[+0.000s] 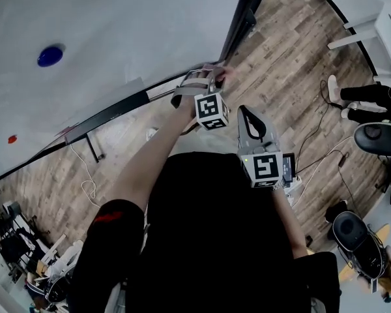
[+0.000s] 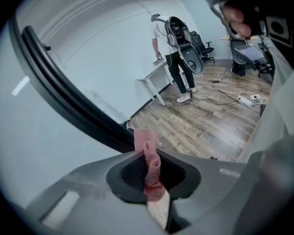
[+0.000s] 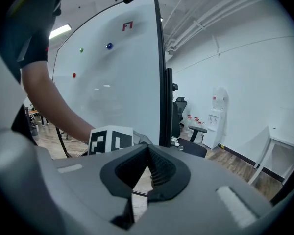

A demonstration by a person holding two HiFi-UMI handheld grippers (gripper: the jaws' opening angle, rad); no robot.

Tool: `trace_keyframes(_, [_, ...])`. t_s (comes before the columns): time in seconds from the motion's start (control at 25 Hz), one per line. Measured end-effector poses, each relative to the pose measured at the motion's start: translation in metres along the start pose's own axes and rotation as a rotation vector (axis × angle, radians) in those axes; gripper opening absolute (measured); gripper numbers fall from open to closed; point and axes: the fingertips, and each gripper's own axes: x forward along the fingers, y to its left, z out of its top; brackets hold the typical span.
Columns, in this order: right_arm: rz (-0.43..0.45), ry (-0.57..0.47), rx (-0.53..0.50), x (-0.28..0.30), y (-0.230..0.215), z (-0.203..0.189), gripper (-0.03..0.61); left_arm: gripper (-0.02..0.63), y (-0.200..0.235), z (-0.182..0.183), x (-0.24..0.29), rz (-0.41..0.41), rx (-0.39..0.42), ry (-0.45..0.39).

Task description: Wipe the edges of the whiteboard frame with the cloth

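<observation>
Pinching the cloth beside the whiteboard frame is the left hand-held gripper; right hand-held gripper closed, empty.

Bright, even indoor light is seen in all three views; no hard shadows are cast on the wood floor. A ceiling light strip is lit at the upper left of the right gripper view, and a pale streak is reflected on the whiteboard at the left of the left gripper view. Heavy fisheye bending is noted: the whiteboard frame is curved, and both gripper views are vignetted black at the corners. The cloth, left gripper and right gripper, close to the lens, are rendered soft. The dark top low in the head view is underexposed.
</observation>
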Motion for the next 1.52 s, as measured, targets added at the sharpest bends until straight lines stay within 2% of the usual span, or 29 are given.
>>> trace_keyframes(0.4, [0.069,-0.044,-0.008,0.033,0.023,0.024,0.002,0.035,0.047,-0.027,-0.077,0.175,-0.283,-0.163])
trace_keyframes(0.56, [0.104,-0.054,-0.032,0.046,0.049,0.032,0.002,0.035,0.061,-0.043,-0.123,0.21,-0.423,-0.254])
trace_keyframes(0.76, [0.151,-0.071,-0.054,0.068,0.08,0.047,0.002,0.035,0.078,-0.066,-0.172,0.272,-0.537,-0.338])
trace_keyframes(1.04, [0.211,-0.093,-0.08,0.091,0.14,0.069,0.002,0.034,0.096,-0.117,-0.254,0.347,-0.731,-0.44])
trace_keyframes(1.32, [0.232,-0.138,-0.085,0.113,0.207,0.101,0.002,0.034,0.12,-0.172,-0.34,0.445,-0.806,-0.549])
trace_keyframes(1.52, [0.251,-0.196,-0.072,0.116,0.267,0.132,0.002,0.034,0.135,-0.213,-0.4,0.527,-0.766,-0.567])
